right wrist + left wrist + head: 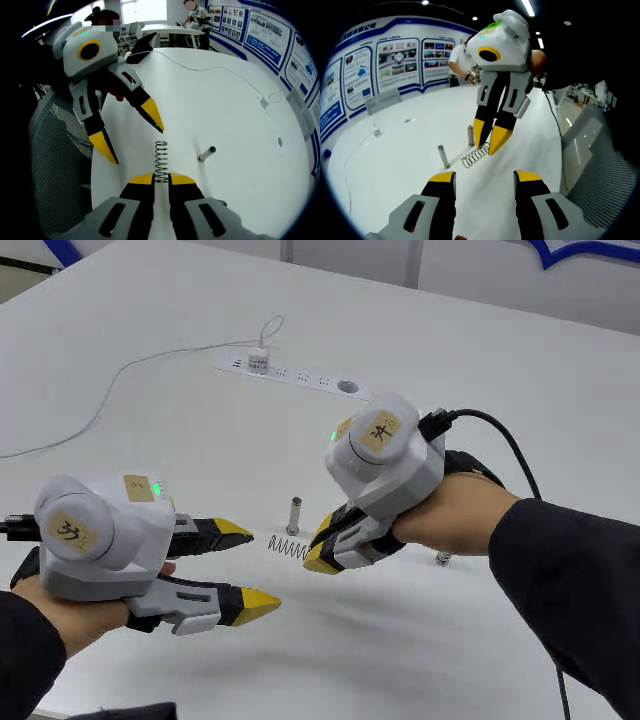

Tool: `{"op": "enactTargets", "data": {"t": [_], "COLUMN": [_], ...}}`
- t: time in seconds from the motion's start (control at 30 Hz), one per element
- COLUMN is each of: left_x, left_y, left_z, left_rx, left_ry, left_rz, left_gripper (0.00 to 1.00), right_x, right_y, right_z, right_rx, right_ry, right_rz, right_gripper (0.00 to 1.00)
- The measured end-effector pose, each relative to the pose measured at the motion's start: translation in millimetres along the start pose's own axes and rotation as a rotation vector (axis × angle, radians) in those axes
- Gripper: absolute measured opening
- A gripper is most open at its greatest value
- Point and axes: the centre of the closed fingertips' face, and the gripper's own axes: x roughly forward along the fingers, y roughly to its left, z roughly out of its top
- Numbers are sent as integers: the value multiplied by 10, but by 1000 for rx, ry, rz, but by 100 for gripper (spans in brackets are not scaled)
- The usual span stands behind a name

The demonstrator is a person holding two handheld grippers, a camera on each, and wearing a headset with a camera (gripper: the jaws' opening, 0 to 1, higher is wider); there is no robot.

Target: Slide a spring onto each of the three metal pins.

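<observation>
Firstly, head view, right gripper: closed on one end of the spring, which lies low across the white table, its free end towards the left gripper.
Head view, left gripper: jaws spread, holding nothing, just beside the spring's free end.
Head view, pin: upright and bare, just beyond the spring.
Left gripper view, second pin: upright behind the right gripper's tips, also bare, so no spring looks to be on either one.
Left gripper view, risk: the pinch takes only the last coils, so the spring may sag or swing when lifted, and its hole may miss the pin's top.
Right gripper view, grip: the spring runs straight out from between the closed tips; I cannot tell whether it rests on the table.
Right gripper view, risk: too hard a squeeze may flatten the coils or shoot them out sideways; too slack a hold may drop the spring.
Right gripper view, pin risk: the pin looks to stand free, so a push off its axis would likely tip it, and the open left gripper close by could snag the coils.
</observation>
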Motion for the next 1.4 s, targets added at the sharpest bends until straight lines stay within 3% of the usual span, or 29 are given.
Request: {"op": "enactTargets", "data": {"t": [0.23,0.8,1.1,1.4], "left_x": [9,47,86,90], "left_y": [-23,-124,-190,-186], "left_z": [14,38,41,25], "left_rx": [17,92,148,164], "left_ry": [-1,-7,-11,-6], "left_rz": [-11,-63,-95,-98], "left_gripper": [44,25,15,12], "right_x": [-70,-78,-76,-141], "right_y": [69,299,362,372], "right_z": [35,-5,-33,12], "right_rx": [-37,-194,-225,-224], "right_ry": [-5,68,93,82], "right_rz": [13,76,94,98], "right_gripper": [12,12,12,12]}}
